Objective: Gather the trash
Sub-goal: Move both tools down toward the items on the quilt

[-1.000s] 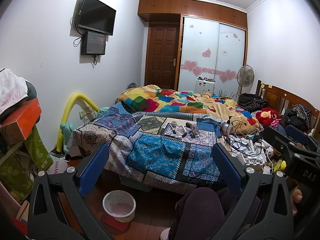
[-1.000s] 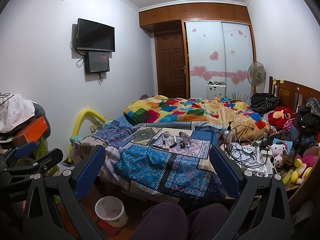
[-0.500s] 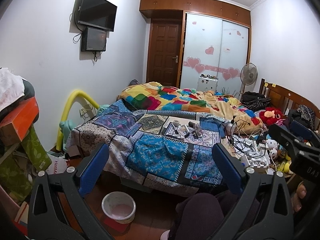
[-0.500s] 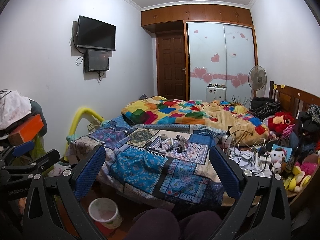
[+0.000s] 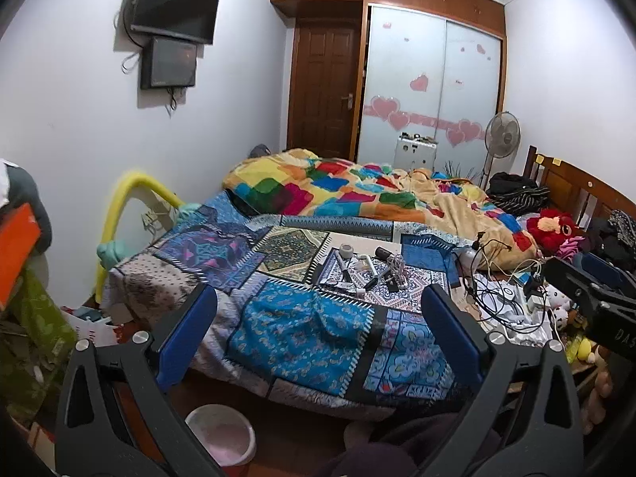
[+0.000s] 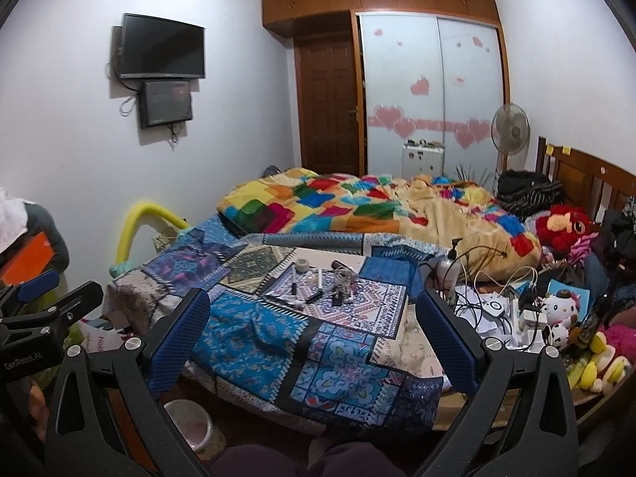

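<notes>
Small trash items, among them markers, a tape roll and tangled cords, lie in a cluster (image 5: 363, 268) on the patterned blue bedspread; the cluster also shows in the right wrist view (image 6: 324, 284). A white bin (image 5: 220, 435) stands on the floor by the bed's near edge, also in the right wrist view (image 6: 189, 423). My left gripper (image 5: 318, 334) is open and empty, well short of the cluster. My right gripper (image 6: 312, 338) is open and empty too. Each gripper shows at the other view's edge.
A colourful quilt (image 5: 357, 190) covers the far half of the bed. Cables, chargers and plush toys (image 6: 536, 310) crowd the right side. Boxes and bags (image 5: 24, 278) pile up at left. A yellow foam tube (image 5: 131, 206) leans by the wall.
Both grippers have moved forward and a little up towards the bed; the item cluster looks nearer. The bin has slid lower in both views. Both jaws stay open.
</notes>
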Available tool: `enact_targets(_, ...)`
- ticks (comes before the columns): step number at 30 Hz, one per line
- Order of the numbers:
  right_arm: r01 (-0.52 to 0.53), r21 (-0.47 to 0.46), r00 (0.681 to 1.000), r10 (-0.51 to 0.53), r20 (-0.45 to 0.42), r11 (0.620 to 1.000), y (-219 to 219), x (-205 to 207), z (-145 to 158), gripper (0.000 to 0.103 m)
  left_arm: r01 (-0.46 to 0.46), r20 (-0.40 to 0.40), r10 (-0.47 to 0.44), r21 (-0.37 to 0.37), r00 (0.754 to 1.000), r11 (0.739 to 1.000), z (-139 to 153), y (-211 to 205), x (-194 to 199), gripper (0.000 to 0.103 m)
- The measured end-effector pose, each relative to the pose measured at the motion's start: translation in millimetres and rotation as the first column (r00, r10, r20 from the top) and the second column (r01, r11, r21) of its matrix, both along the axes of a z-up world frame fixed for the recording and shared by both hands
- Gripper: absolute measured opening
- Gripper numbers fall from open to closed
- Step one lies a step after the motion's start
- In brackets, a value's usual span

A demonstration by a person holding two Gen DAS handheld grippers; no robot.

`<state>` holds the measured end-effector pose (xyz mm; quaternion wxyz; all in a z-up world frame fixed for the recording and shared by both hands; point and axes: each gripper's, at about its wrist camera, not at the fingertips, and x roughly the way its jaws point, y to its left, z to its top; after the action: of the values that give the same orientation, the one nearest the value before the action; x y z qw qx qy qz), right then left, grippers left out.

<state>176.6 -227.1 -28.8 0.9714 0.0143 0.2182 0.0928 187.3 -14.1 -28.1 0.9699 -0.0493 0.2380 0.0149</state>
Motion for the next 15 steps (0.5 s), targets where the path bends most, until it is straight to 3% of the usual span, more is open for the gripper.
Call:
enact_targets(11, 0.046, 0.03, 0.99, -0.041, -0.136, 0.999, -34, 112, -39, 0.103, -0.017, -0.199, 0.009, -0.039, 0.98, 0.999, -64, -11, 152, 0.102)
enact_targets(15, 0.047, 0.033, 0.977, -0.039, -0.208, 0.998, -41, 152, -65, 0.103, -0.021, -0.282, 0.01, -0.037, 0.959, 0.999, -97, -18, 202, 0.092)
